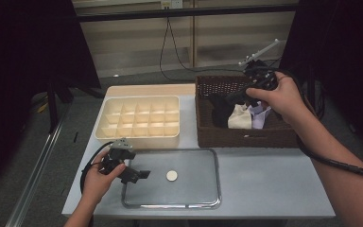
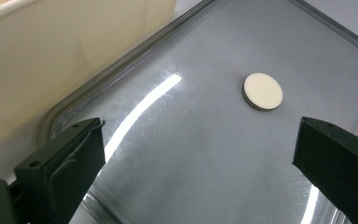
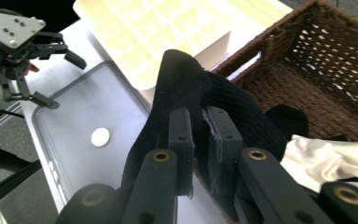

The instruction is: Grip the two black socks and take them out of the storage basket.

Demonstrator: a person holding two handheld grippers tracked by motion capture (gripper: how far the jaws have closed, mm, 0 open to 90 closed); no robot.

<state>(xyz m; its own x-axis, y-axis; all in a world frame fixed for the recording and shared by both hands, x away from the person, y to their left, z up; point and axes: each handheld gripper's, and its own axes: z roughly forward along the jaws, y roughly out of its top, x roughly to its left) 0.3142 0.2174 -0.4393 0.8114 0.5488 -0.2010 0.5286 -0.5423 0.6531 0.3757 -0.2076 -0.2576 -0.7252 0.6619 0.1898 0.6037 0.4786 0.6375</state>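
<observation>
My right tool [image 3: 198, 140] is clamped on a black sock [image 3: 186, 84] above the wicker basket [image 1: 246, 137] at the surface's far right corner. I'd lift clear of the rim before crossing to the tray [image 1: 189, 189], where my left tool [image 1: 139, 174] waits wide open, holding nothing.

cream divider box [image 1: 139, 118], small white disc [image 1: 171, 176]

Dim room with dark edges, overhead light streaks white glare on the metal tray [image 2: 205, 140], near jaws slightly soft
</observation>
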